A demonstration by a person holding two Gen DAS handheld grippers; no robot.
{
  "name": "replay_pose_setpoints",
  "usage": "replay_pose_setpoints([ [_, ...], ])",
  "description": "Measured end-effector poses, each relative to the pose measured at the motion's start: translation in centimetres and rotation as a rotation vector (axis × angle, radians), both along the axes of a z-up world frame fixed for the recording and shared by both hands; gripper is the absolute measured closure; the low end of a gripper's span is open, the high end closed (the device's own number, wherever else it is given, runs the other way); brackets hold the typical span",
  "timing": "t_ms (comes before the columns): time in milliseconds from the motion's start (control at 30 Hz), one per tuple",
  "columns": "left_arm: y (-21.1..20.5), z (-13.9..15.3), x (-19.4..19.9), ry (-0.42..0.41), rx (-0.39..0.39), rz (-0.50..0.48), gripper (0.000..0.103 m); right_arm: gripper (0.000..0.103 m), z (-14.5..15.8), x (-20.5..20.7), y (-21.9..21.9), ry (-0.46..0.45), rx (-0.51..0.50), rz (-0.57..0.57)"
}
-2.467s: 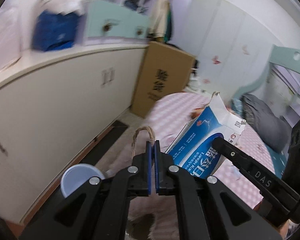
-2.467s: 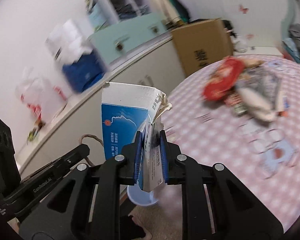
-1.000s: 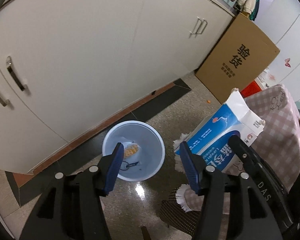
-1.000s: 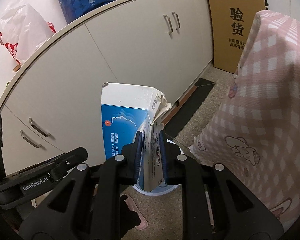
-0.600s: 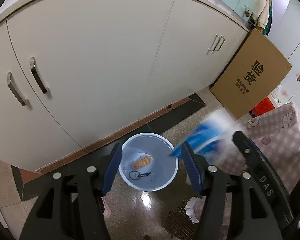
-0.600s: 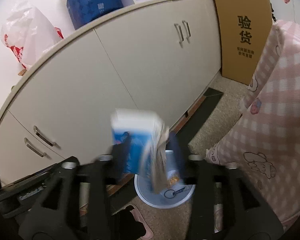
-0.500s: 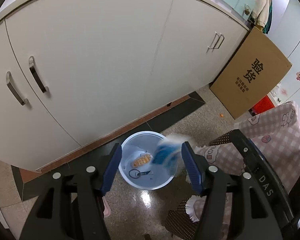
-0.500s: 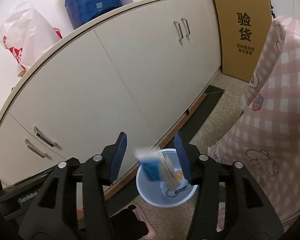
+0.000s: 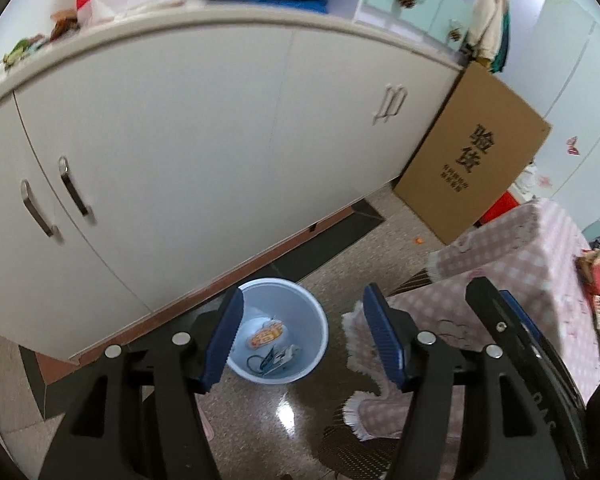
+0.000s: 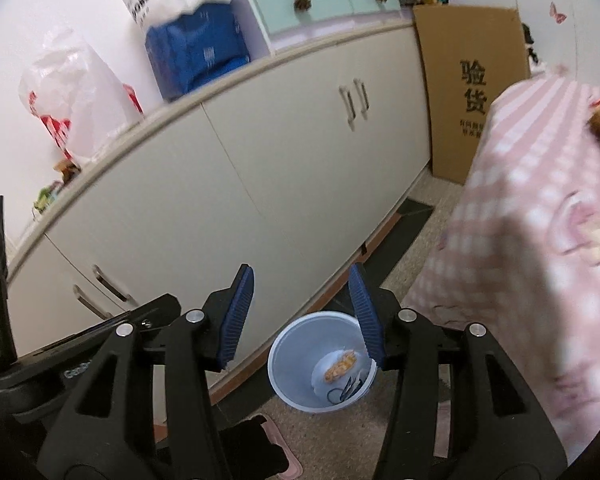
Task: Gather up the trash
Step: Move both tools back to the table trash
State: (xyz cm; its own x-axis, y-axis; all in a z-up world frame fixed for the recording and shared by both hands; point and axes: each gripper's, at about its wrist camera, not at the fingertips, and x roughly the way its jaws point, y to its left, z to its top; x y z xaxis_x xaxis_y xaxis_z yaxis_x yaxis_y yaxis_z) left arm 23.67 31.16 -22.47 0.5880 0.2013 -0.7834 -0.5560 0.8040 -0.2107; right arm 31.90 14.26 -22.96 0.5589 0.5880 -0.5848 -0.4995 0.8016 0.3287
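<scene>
Both the left claw point(image 9: 302, 334) and right claw point(image 10: 300, 314) stood spread and empty above the pale-blue round plastic bin point(image 9: 300, 312), which held what looked like wrappers.

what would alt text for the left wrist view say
The left hand-held gripper is open and empty above a pale blue bin on the floor, which holds an orange wrapper and other scraps. Behind stand white cabinets; a cardboard box and pink checked tablecloth are at right.

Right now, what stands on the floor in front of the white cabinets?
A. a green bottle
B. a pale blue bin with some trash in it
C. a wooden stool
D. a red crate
B: the bin sits on the floor by the cabinets, scraps inside.
</scene>
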Motion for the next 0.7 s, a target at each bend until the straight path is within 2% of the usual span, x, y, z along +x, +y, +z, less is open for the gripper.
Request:
replay_pose_setpoints([
  [167,-3.7,3.0,0.1,-0.056,0.020,-0.066,0.039,0.051,3.5,-1.1,-4.7,-0.037,0.050,-0.040],
  [400,-10.0,5.9,2.0,-0.116,-0.013,-0.217,0.038,0.048,6.6,-1.5,-12.8,-0.094,0.068,-0.156],
  [567,-15.6,6.7,5.0,-0.130,-0.030,-0.331,0.038,0.047,7.4,-0.3,-20.0,-0.108,0.064,-0.277],
  [700,-20.5,6.6,7.5,-0.121,0.002,-0.431,0.038,0.045,7.3,0.8,-24.8,-0.099,0.057,-0.361],
])
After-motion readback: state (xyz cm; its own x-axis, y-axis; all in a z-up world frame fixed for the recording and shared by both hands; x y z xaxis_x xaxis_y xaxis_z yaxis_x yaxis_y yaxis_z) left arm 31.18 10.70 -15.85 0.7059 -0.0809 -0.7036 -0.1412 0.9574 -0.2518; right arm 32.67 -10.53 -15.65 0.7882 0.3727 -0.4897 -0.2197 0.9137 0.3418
